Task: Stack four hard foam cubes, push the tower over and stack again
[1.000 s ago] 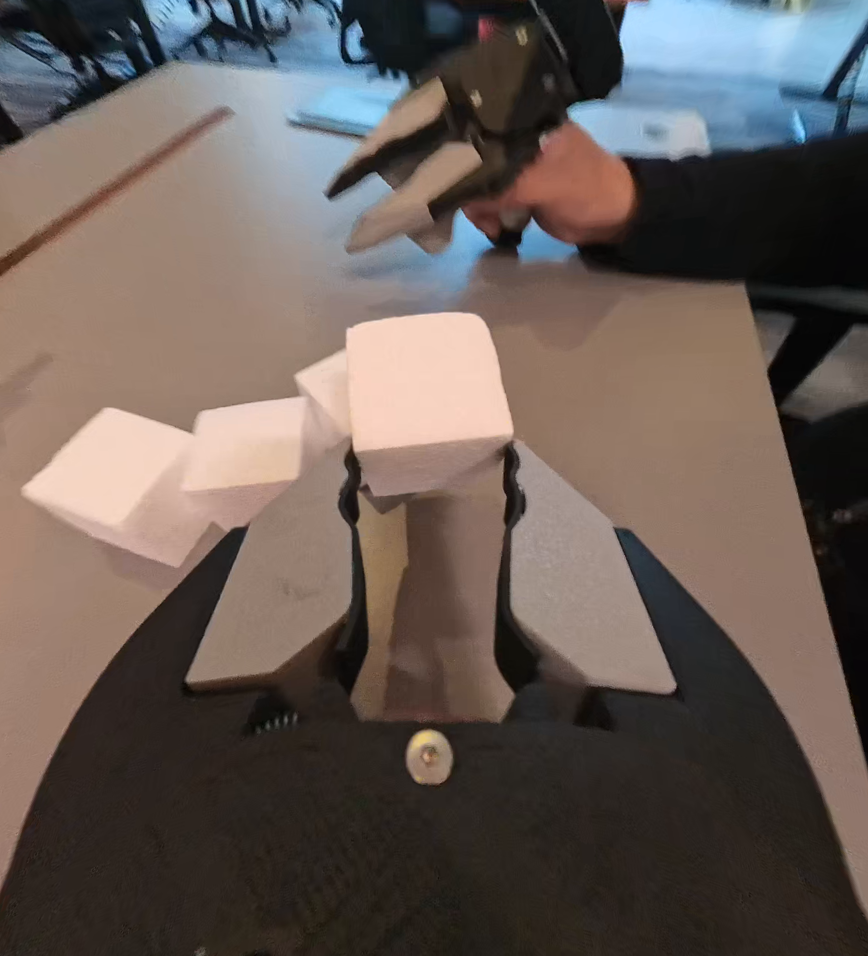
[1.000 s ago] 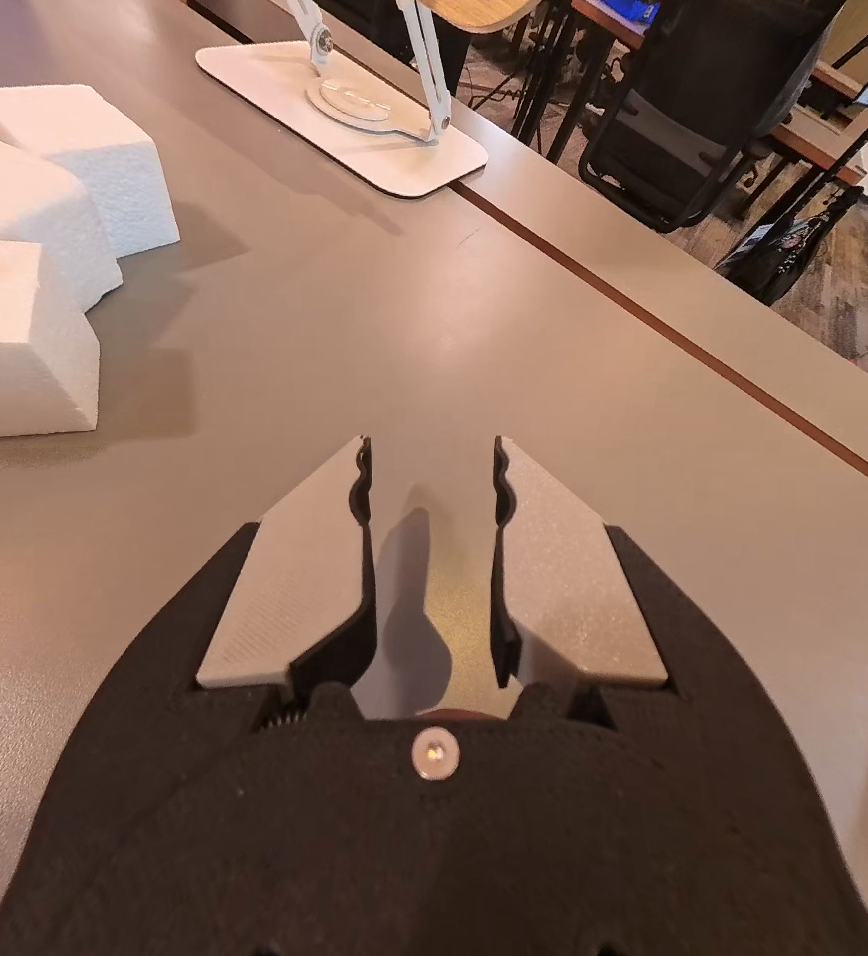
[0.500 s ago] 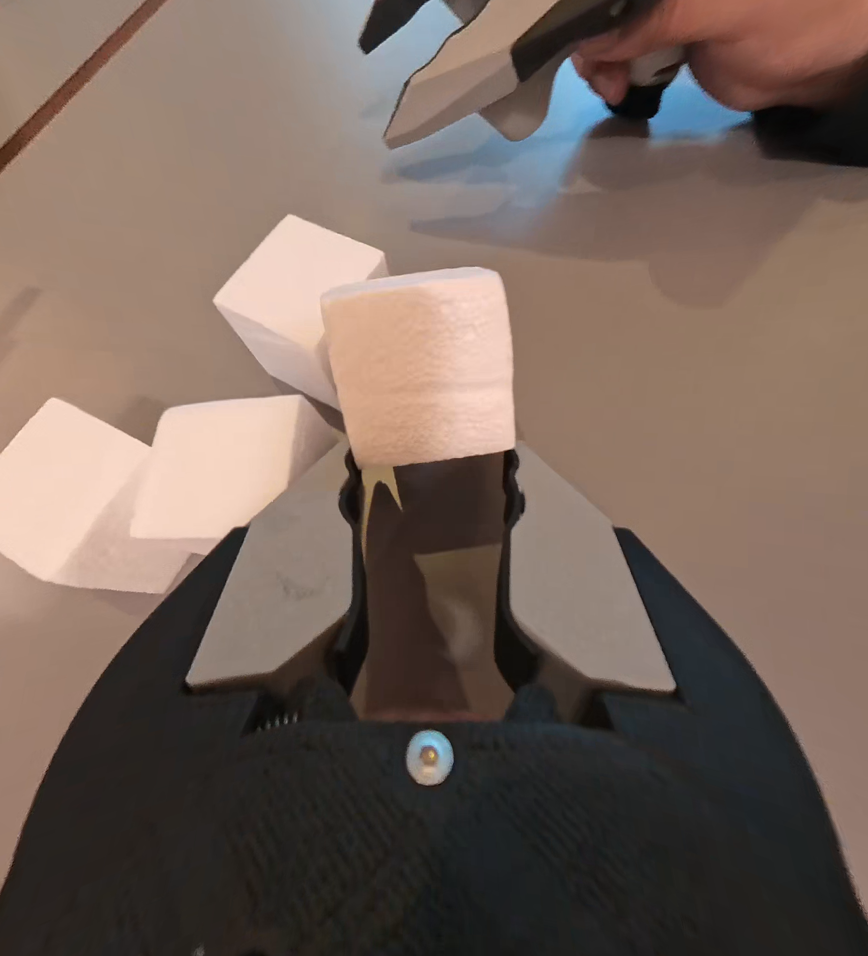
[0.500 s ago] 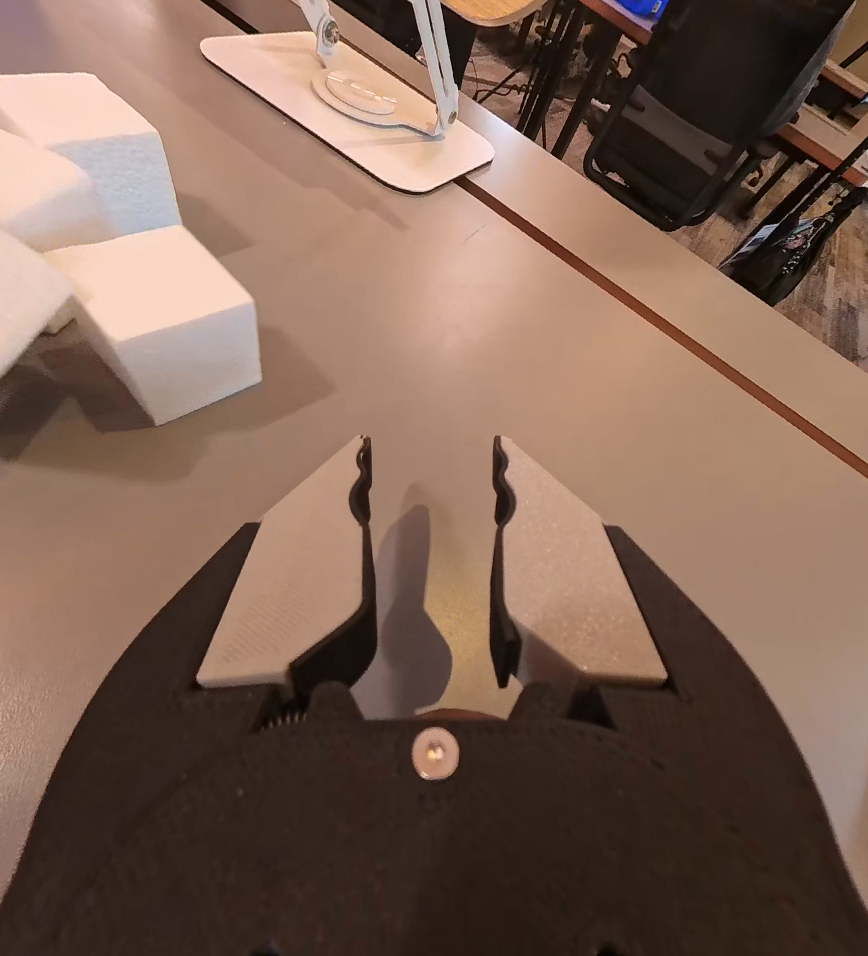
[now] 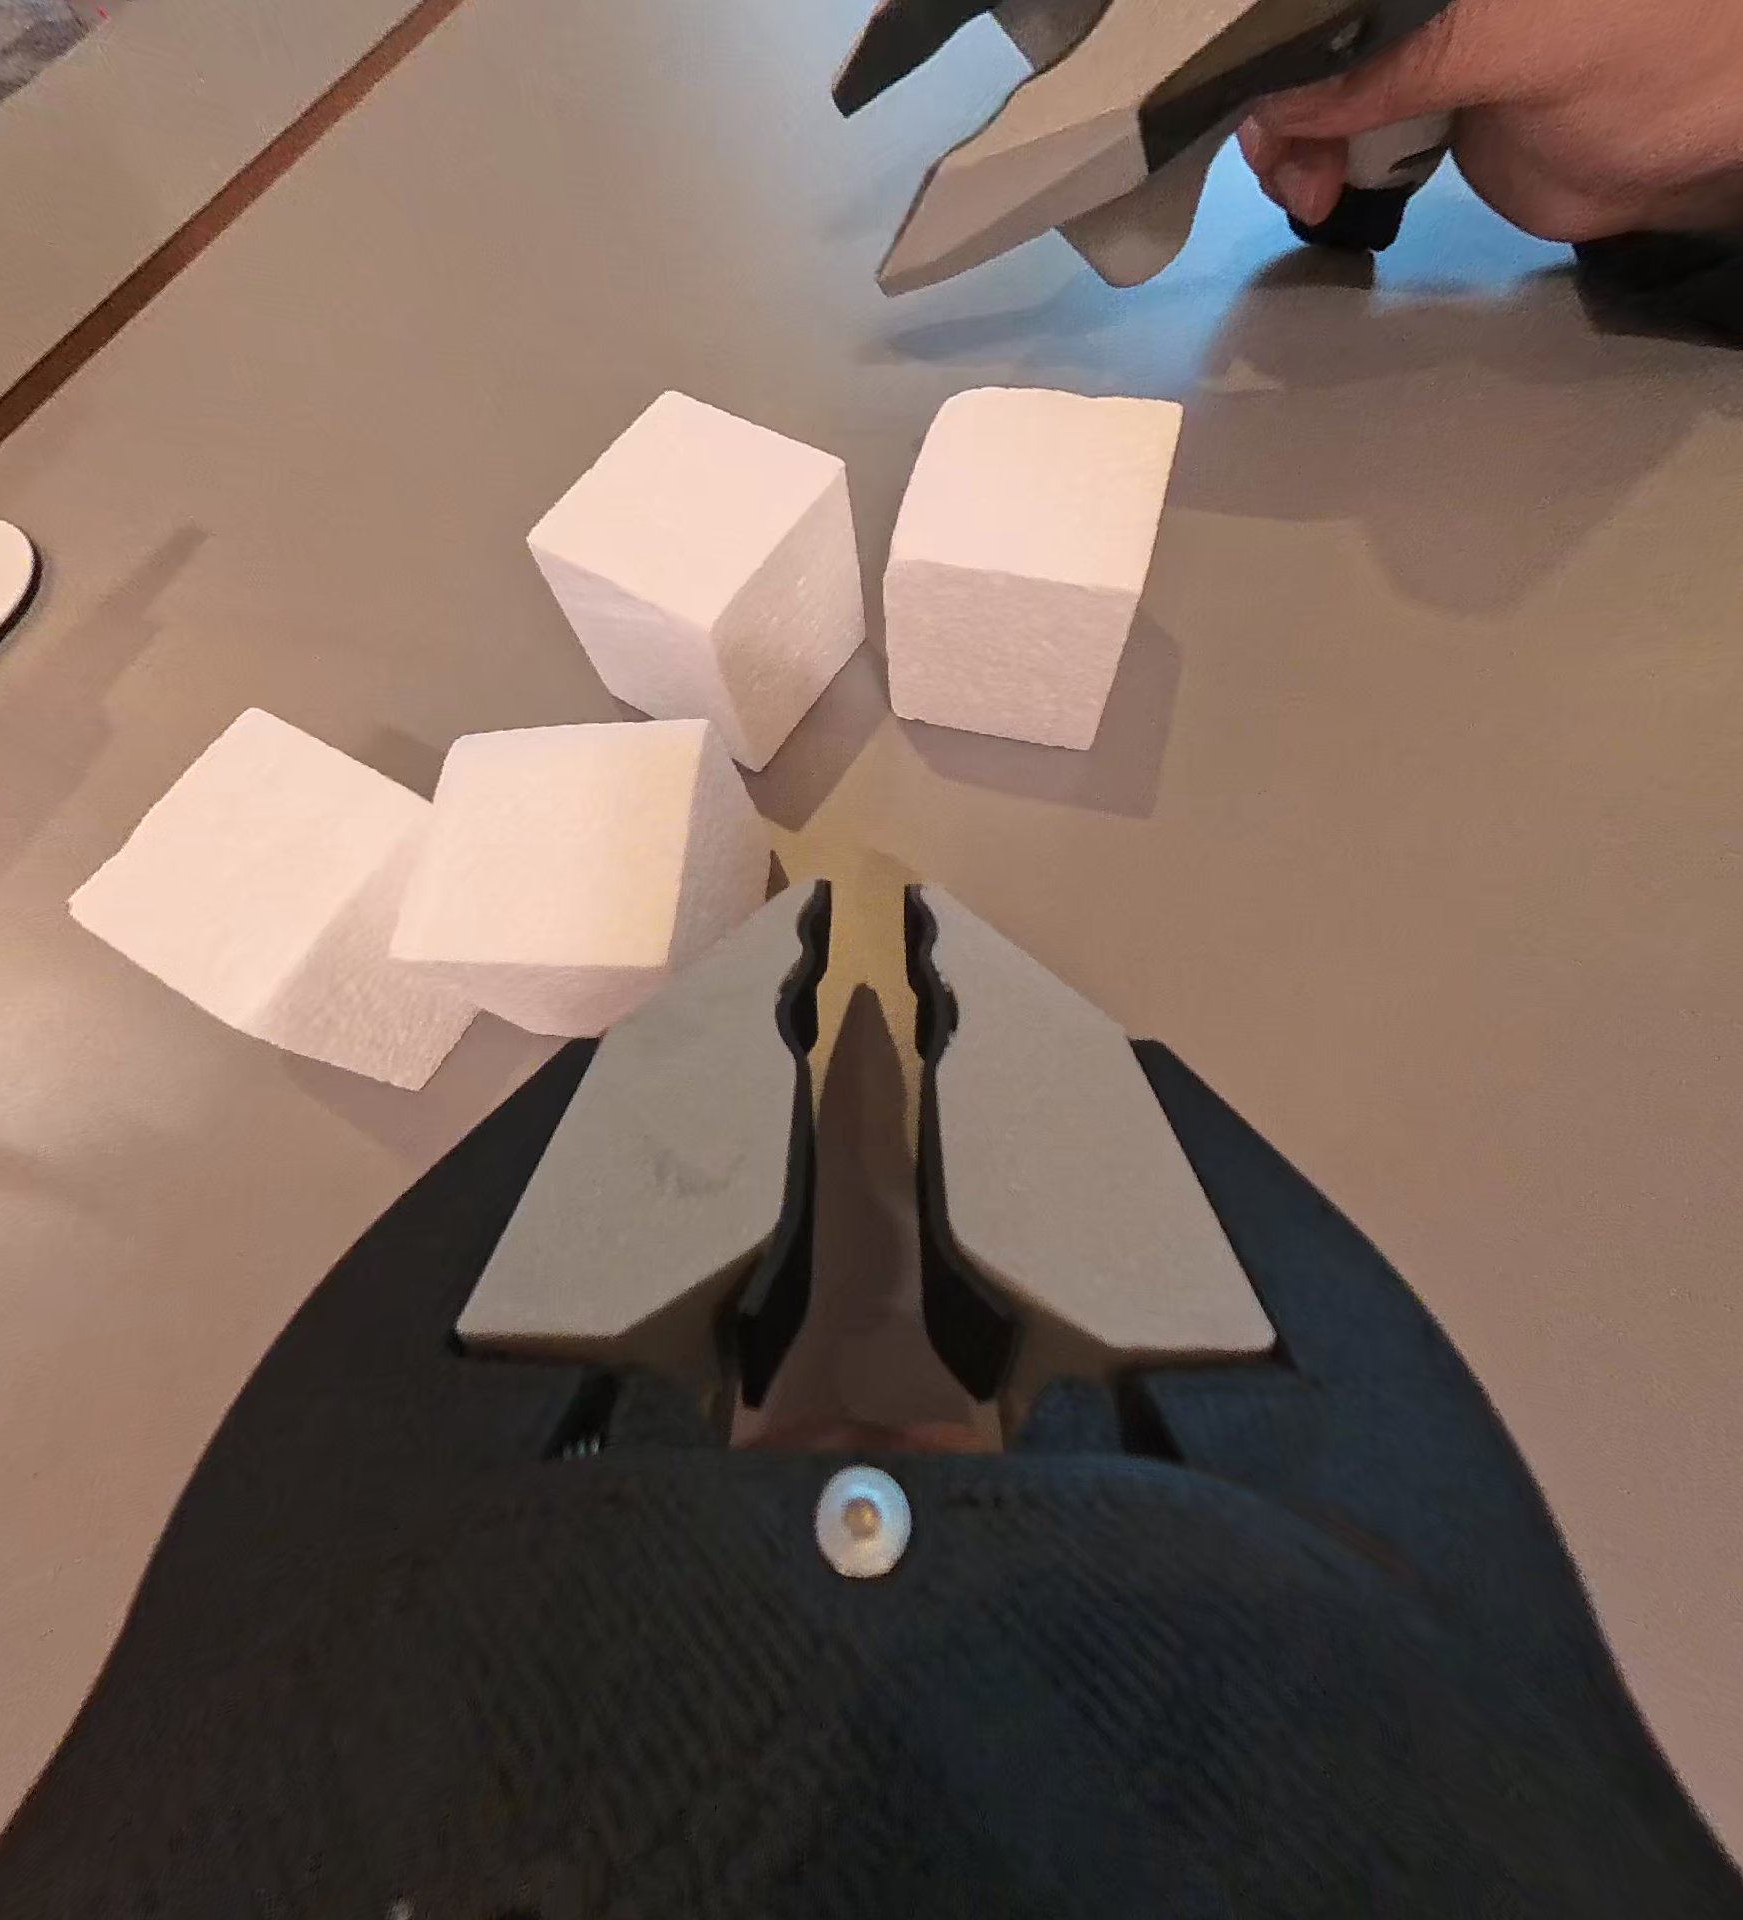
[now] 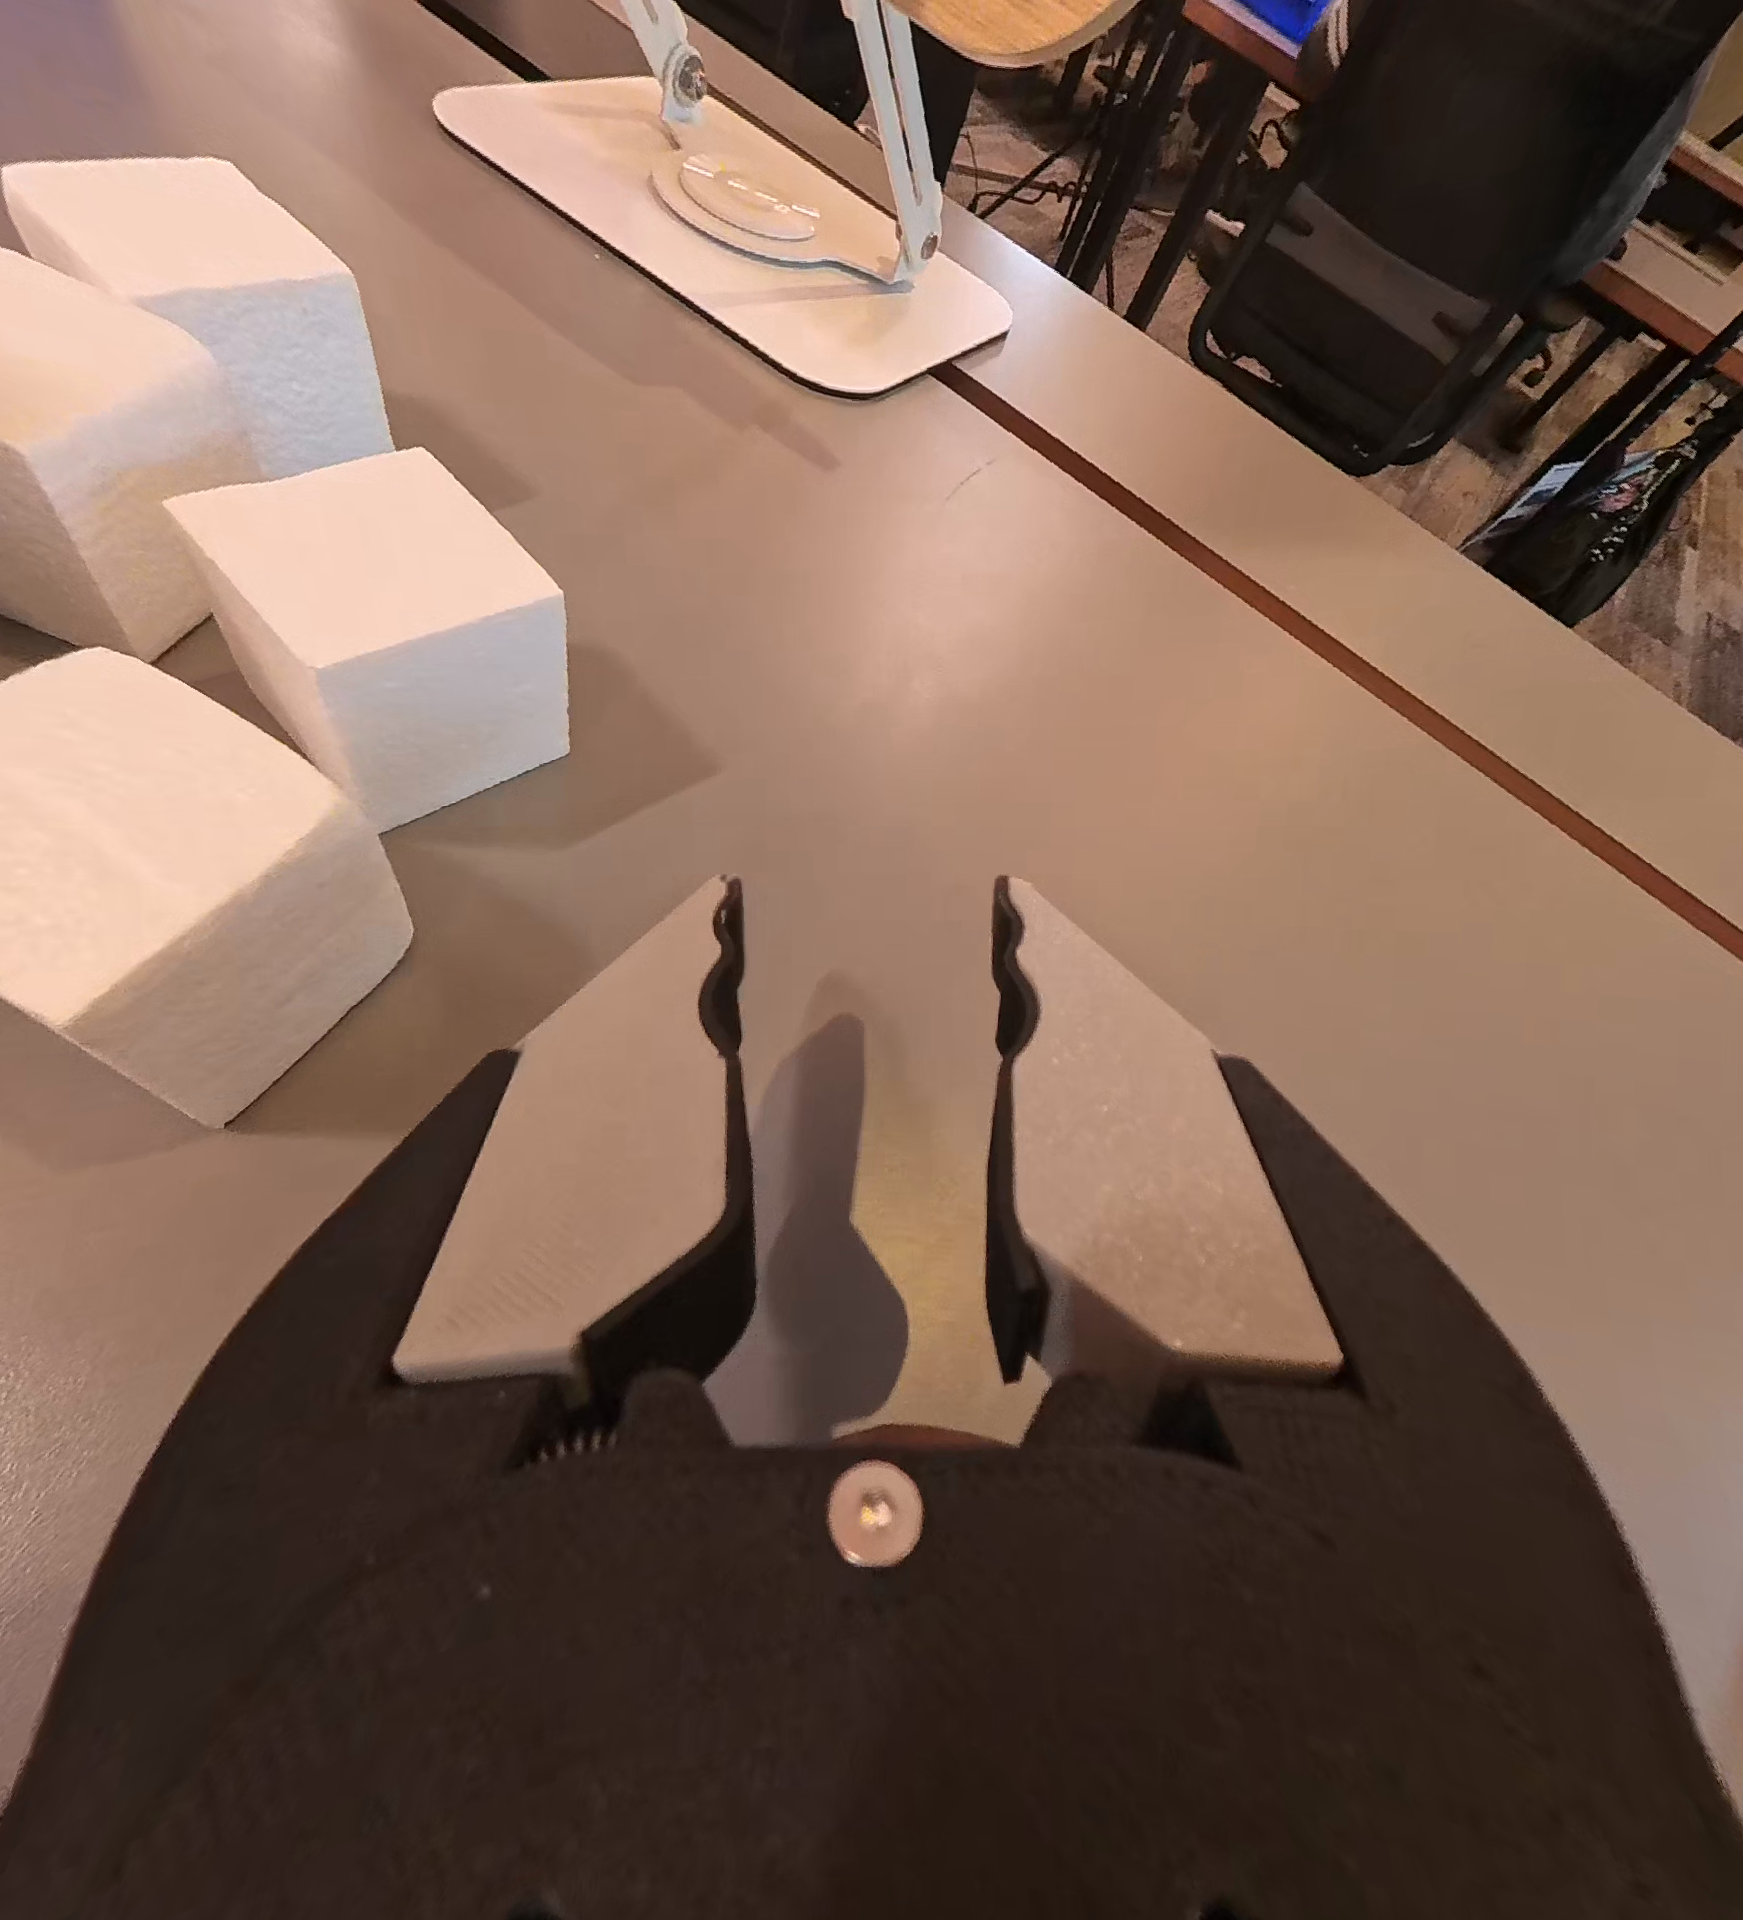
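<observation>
Lay scattered on table (image 5: 1366,831) — four white foam cubes (image 5: 1028,566), unstacked; two nearest leaned together, the far pair just apart.

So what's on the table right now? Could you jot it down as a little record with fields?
surface: grey table
foam cubes: four white ones, none stacked
far pair: right cube flat on the table, left cube just beside it
near pair: near-left cube and near-right cube pressed together
left tongs: nearly closed, holding nothing
right tongs: open, empty, beside the cubes
also there: white stand base
</observation>
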`<action>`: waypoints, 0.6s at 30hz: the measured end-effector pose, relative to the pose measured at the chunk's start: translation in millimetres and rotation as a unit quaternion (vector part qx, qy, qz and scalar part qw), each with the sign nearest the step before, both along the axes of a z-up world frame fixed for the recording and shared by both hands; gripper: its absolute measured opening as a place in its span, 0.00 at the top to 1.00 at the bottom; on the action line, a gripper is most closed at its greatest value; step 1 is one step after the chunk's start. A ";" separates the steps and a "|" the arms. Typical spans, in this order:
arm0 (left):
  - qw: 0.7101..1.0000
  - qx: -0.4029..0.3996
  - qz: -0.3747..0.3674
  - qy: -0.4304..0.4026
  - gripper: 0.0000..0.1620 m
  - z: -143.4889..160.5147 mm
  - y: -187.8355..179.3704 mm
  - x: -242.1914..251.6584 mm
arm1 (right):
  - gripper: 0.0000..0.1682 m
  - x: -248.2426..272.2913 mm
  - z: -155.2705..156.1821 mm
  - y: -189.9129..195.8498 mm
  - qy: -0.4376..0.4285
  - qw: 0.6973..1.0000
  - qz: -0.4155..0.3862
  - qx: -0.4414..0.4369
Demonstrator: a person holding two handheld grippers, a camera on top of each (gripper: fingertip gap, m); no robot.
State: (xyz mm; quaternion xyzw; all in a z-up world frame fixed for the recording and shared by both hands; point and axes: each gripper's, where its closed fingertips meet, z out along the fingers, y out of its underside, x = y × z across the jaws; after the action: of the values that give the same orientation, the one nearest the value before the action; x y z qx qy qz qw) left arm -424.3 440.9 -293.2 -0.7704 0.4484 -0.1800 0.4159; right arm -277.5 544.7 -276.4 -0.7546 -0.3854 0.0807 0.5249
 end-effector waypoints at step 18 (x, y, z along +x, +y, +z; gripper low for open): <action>0.994 0.008 0.052 -0.095 0.64 33.6 12.6 -22.0 | 0.95 -59.1 -11.1 -60.4 -0.071 0.983 0.165 0.025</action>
State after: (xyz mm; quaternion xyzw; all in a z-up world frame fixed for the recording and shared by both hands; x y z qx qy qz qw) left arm -446.3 453.4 -259.6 -0.7686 0.3678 -0.2267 0.4718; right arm -336.7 484.3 -287.5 -0.6712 -0.5432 0.1028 0.4938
